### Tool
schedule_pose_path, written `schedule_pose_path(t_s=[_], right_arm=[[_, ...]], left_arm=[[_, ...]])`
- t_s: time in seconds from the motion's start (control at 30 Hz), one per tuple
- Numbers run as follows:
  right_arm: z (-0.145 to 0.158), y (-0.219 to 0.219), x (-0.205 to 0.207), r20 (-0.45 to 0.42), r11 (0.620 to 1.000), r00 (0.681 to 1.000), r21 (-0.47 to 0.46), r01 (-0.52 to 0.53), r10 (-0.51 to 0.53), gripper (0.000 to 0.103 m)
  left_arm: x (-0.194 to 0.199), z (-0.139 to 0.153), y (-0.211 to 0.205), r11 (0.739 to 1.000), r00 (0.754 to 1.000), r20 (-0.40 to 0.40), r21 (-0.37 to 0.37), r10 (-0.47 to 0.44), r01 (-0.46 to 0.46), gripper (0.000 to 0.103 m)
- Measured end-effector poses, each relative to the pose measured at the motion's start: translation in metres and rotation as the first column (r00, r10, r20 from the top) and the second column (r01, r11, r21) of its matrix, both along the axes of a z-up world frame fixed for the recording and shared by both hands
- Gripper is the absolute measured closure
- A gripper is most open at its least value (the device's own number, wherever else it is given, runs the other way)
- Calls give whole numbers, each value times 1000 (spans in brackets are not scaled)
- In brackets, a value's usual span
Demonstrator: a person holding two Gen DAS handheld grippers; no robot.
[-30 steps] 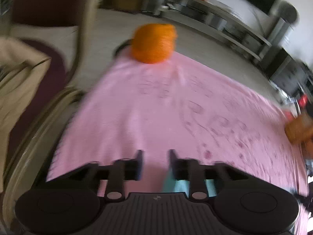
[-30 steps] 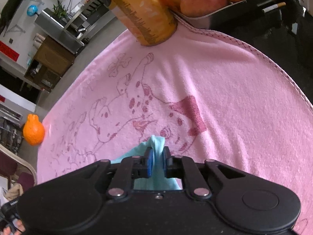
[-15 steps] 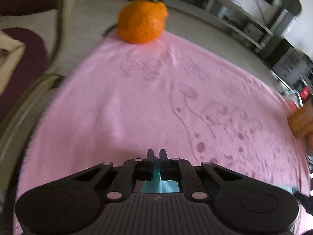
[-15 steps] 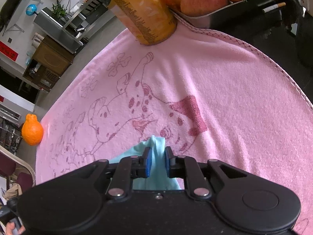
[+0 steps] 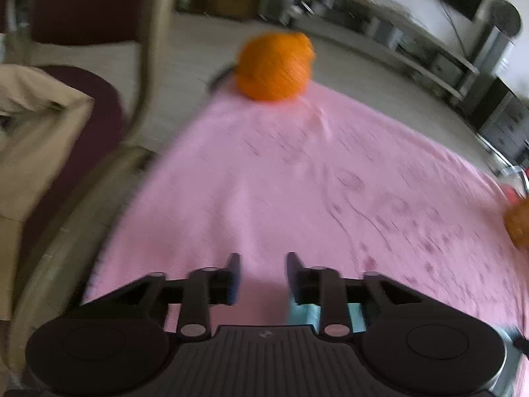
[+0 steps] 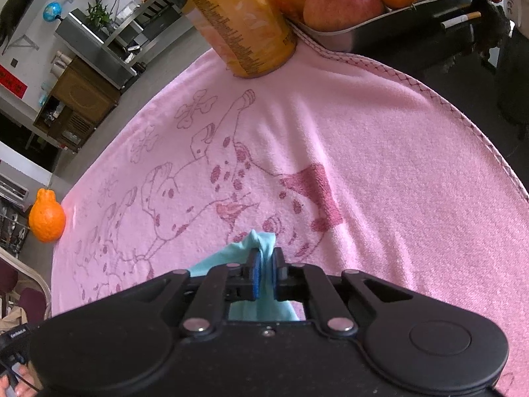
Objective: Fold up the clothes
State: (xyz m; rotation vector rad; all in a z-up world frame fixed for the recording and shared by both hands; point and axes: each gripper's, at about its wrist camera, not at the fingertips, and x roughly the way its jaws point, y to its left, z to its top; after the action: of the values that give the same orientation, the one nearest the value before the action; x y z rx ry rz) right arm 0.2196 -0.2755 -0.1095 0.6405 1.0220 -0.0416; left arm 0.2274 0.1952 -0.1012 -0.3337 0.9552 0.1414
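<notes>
Cloth (image 6: pixel 261 241), a teal garment, sits bunched between the pads of the right claw (image 6: pixel 264 273), which is clenched on it just above the pink towel (image 6: pixel 380 152) covering the table. More teal shows under the right-hand finger of the left claw (image 5: pixel 260 276) in its own view, but nothing lies between that claw's pads: its jaws are opening and it is released, with only towel in the gap.

To do this step well, the left claw should probably shift toward the teal edge beside its right finger, sink until both pads straddle the fabric, then close on one layer only, not the towel. The right claw should hold firm and steady so the edge stays taut. Both should stay clear of the orange (image 5: pixel 274 64) ahead and the can (image 6: pixel 238 16) and fruit tray (image 6: pixel 380 23) beyond the right claw.

Against half a second ago, the left claw was pinched shut on teal and has since let go; a second ago it stood open much as now. The right claw's grip has tightened slightly, its place unchanged.
</notes>
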Motion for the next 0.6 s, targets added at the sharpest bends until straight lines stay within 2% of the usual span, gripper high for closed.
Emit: schedule_pose_path(t_s=[0.1, 0.17, 0.2, 0.23, 0.33, 0.47, 0.53, 0.6], right_arm=[[-1, -2, 0, -1, 1000, 1000, 15, 5, -5, 97], [-1, -3, 1, -1, 1000, 1000, 18, 5, -5, 97], [-1, -2, 1, -1, 1000, 1000, 18, 5, -5, 97], [-1, -2, 1, -1, 1000, 1000, 17, 5, -5, 97], [-1, -2, 1, 0, 1000, 1000, 18, 7, -7, 97], [3, 3, 0, 7, 998, 1000, -54, 11, -10, 99], [3, 4, 0, 15, 998, 1000, -63, 13, -12, 99], [3, 2, 0, 21, 998, 1000, -60, 14, -13, 99]], left_arm=[[5, -8, -1, 997, 1000, -27, -71, -16, 14, 74], [4, -13, 1, 995, 999, -40, -102, -14, 10, 89], [4, -15, 1, 994, 999, -39, -110, -6, 1, 99], [3, -17, 2, 993, 999, -36, -117, 5, -10, 99], [-1, -10, 4, 995, 999, -2, -87, 49, -49, 100], [0, -14, -5, 999, 999, -19, 18, 33, -33, 97], [-1, -15, -7, 998, 999, -25, 55, 19, -18, 94], [-4, -10, -8, 992, 999, -5, 121, 33, -32, 97]])
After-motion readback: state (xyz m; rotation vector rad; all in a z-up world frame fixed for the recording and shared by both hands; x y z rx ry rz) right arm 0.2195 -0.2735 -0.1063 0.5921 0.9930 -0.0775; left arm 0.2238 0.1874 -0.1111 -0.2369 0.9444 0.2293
